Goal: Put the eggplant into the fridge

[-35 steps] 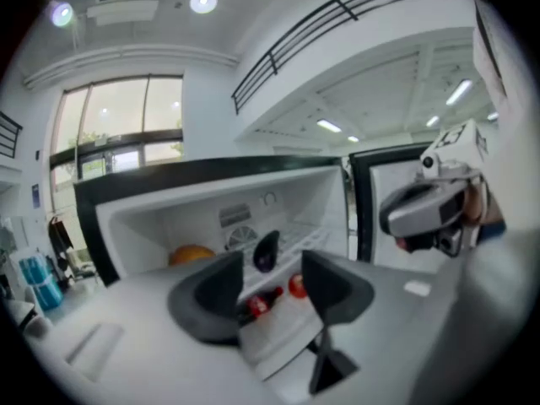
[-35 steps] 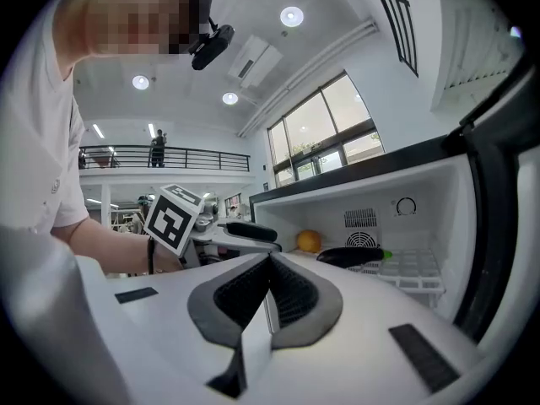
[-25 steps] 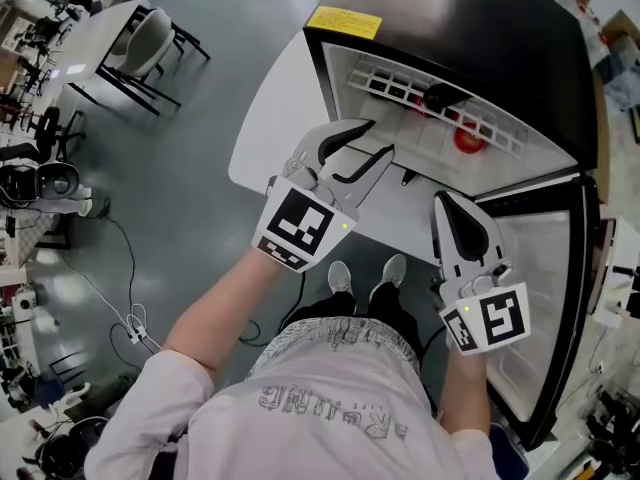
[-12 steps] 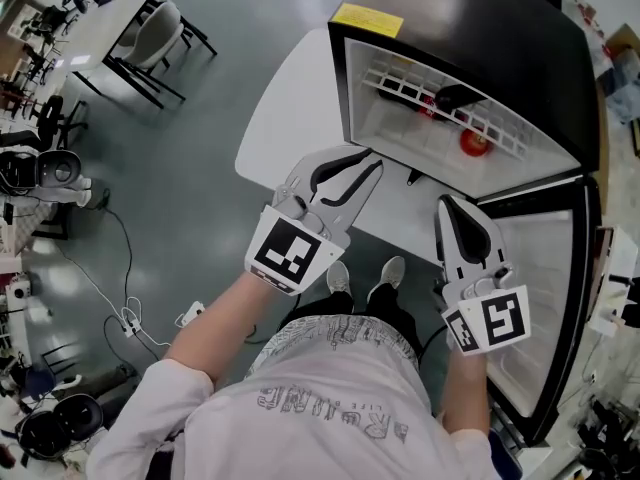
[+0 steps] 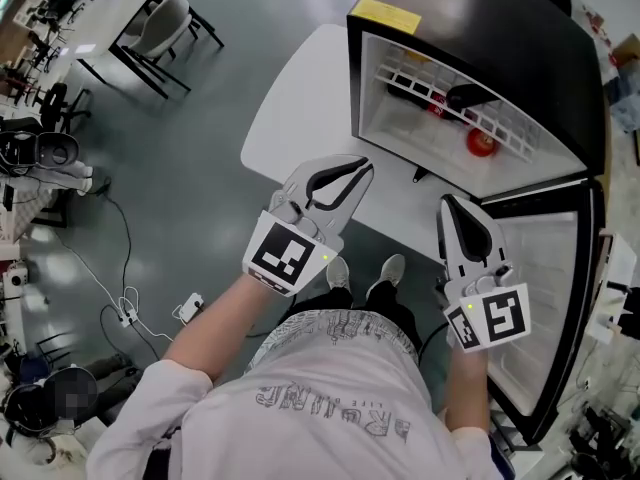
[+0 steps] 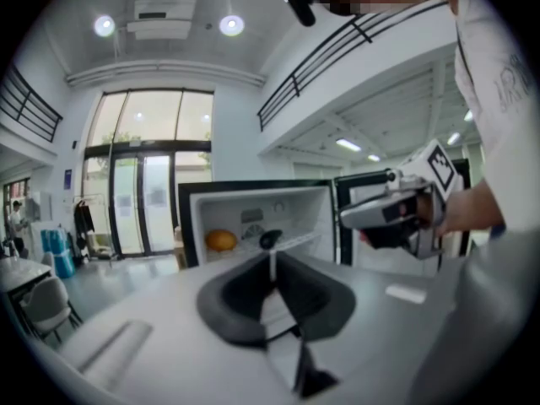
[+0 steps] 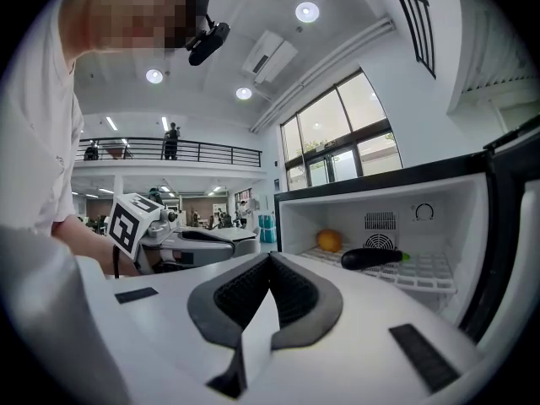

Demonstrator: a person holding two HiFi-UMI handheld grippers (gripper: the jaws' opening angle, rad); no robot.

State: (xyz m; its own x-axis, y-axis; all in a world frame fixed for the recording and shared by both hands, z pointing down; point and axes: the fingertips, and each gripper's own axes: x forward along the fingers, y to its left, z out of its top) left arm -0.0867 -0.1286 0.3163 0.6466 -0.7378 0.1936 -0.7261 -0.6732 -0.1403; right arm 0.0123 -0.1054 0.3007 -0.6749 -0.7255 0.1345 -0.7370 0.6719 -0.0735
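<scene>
Eggplant is already in the fridge, lying on its side on the white wire shelf up top. The right gripper view shows it best: dark, long, green stem end pointing toward the open side of the fridge. A round orange-red fruit sits on the same shelf near it, not touching as far as I can see. The fridge door is swung wide open on the right side of the head view.

Neither gripper has anything in it. The left gripper hangs over the white table in front of the fridge, and its fingers are closing, tips all but together in its own view, nothing between them. It's well short of the shelf and touching nothing. The right gripper sits lower right, close to the door's inner side, with its fingers clenched tip to tip and also empty. Both point roughly at the fridge opening, and the 2 grippers are apart from each other.

The person is standing right at the table edge, shoes showing just below it, white T-shirt filling the bottom of the head view
</scene>
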